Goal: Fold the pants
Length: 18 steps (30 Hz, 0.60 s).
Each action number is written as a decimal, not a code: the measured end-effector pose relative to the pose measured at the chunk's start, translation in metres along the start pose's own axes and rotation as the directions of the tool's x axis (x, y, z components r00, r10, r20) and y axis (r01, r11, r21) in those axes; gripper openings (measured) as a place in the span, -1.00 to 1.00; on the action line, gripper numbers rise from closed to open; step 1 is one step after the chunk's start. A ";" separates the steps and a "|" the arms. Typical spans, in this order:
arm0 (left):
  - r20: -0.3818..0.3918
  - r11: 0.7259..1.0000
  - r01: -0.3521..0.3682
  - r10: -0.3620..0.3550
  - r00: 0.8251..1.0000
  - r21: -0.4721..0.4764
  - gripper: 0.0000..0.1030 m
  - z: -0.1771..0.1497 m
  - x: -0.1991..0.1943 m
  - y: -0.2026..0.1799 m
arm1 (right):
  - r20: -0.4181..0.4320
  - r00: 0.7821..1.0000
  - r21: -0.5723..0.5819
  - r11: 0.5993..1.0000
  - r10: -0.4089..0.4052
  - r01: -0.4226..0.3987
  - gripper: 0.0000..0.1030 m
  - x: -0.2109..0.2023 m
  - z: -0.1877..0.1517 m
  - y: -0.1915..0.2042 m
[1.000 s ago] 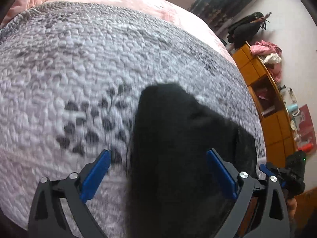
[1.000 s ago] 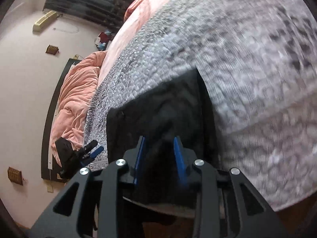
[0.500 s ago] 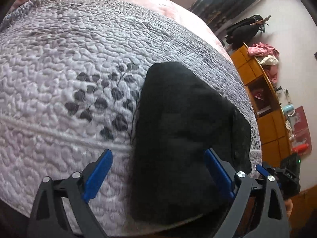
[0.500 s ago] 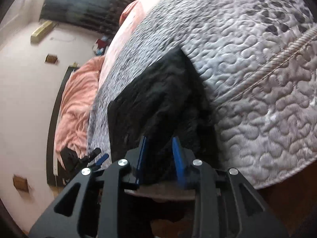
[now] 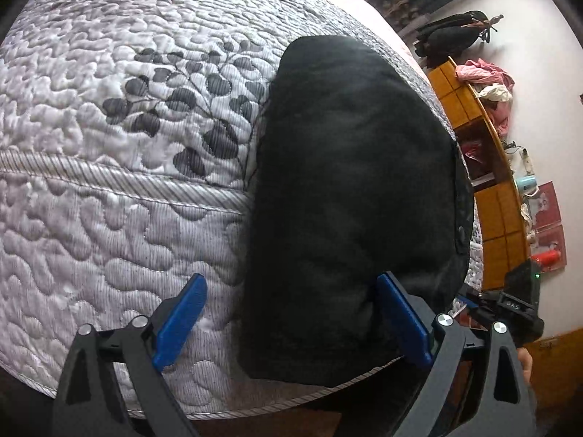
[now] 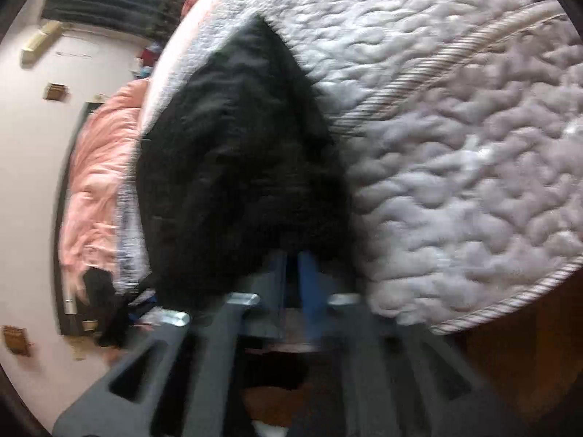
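Folded black pants lie at the bed's near edge.
Left wrist view: the left gripper (image 5: pixel 289 322) hovers, jaws wide apart, over the pants (image 5: pixel 349 196) on the quilt (image 5: pixel 109 189). Right wrist view, blurred: the right gripper (image 6: pixel 296 273), jaws nearly together at the hem; whether they pinch cloth cannot be told, so any tug should be gentle and low.

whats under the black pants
The pants lie on the grey quilt, reaching its near edge. The quilt directly beneath, and any inner folded layers, are covered.

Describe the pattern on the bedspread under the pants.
The bedspread is pale grey quilting with dark grey leaf sprigs and a striped band; clearest in the left wrist view.
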<state>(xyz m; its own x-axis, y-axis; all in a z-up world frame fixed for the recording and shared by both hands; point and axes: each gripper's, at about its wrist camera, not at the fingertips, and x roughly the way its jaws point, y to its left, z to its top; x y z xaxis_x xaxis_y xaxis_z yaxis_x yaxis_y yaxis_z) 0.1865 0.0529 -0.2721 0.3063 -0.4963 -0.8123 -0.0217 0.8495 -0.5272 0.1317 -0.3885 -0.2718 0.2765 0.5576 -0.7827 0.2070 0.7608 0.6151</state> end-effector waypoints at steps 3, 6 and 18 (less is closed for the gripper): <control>0.003 1.000 0.011 -0.011 1.000 0.009 0.83 0.001 -0.013 0.005 | 0.021 1.000 0.017 1.000 0.008 -0.008 -0.07 -0.016 -0.001 -0.005; 0.035 0.997 0.068 -0.069 0.997 0.032 0.84 0.012 -0.031 0.010 | 0.059 0.998 0.010 0.999 0.035 -0.035 0.38 -0.034 0.003 -0.004; -0.047 0.951 0.308 -0.308 0.950 -0.016 0.92 0.085 -0.022 0.055 | -0.006 0.980 0.122 0.972 0.201 -0.199 0.89 -0.011 0.075 -0.026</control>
<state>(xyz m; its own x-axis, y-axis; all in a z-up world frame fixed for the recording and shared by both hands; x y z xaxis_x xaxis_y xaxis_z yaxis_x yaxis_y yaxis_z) 0.2593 0.1264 -0.2619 0.2529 -0.7416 -0.6213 0.0582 0.6527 -0.7554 0.1935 -0.4395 -0.2717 0.3066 0.7013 -0.6436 0.2610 0.5883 0.7654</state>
